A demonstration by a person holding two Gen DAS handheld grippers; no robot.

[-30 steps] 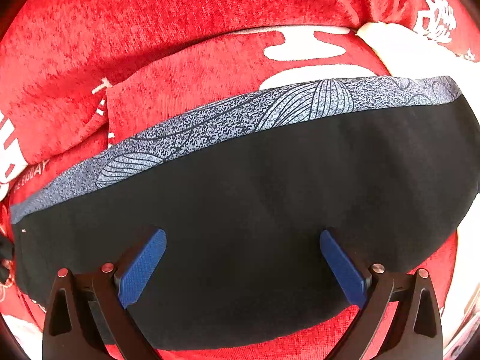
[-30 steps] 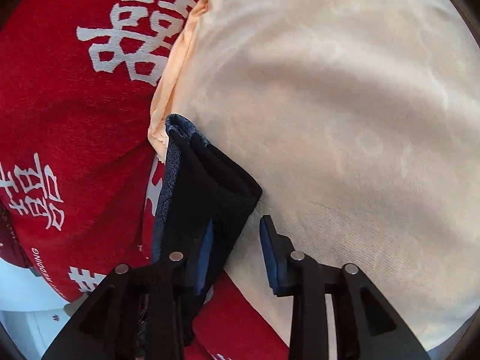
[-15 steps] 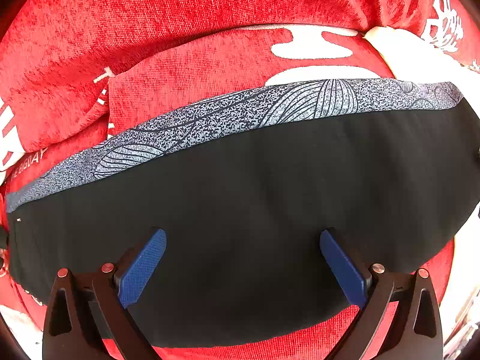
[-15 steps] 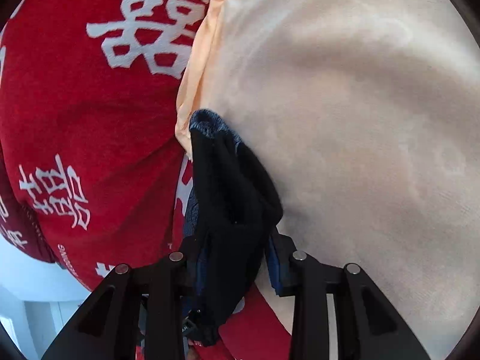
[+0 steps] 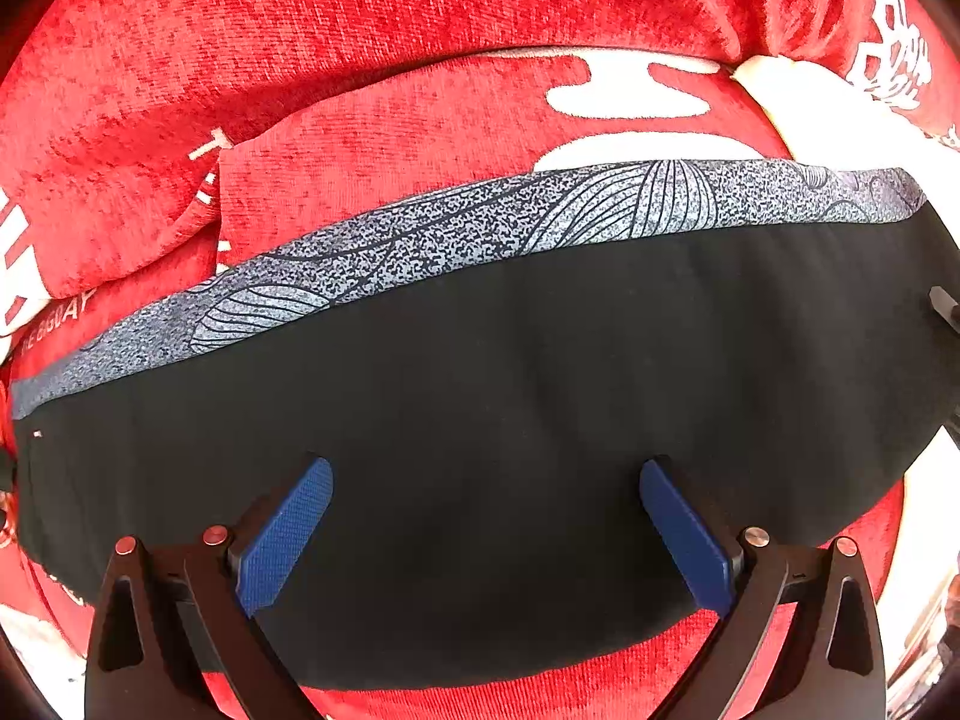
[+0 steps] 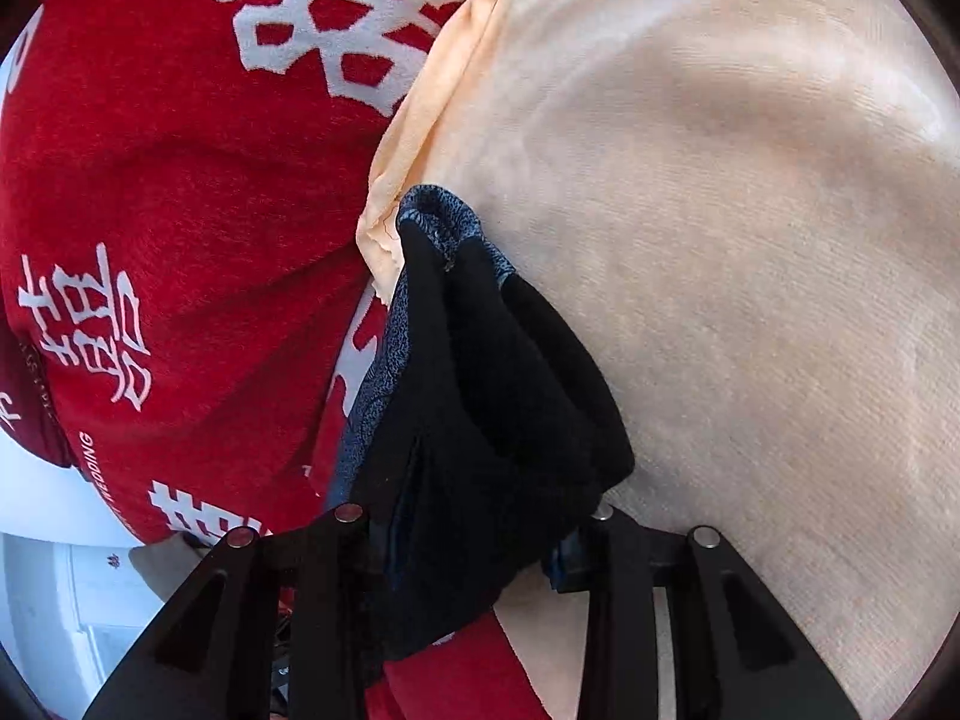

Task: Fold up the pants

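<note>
Black pants (image 5: 480,420) with a grey patterned band (image 5: 456,234) along the far edge lie folded flat across a red blanket (image 5: 360,30). My left gripper (image 5: 486,531) hovers open just above the black cloth, its blue pads (image 5: 282,534) wide apart. In the right wrist view, my right gripper (image 6: 468,534) is shut on a bunched end of the pants (image 6: 480,384), which stands up in folds between its fingers, the patterned band (image 6: 432,210) at the top. Its pads are hidden by the cloth.
The red blanket (image 6: 150,180) carries white characters. A cream blanket (image 6: 750,240) fills the right of the right wrist view, under the pants' end. A cream patch (image 5: 828,120) shows at the left wrist view's upper right. A pale floor or furniture (image 6: 48,570) shows at lower left.
My right gripper has shut on the end of the pants and the cloth now bunches higher between its fingers. In the left wrist view the pants have shifted slightly; that gripper stays open.
</note>
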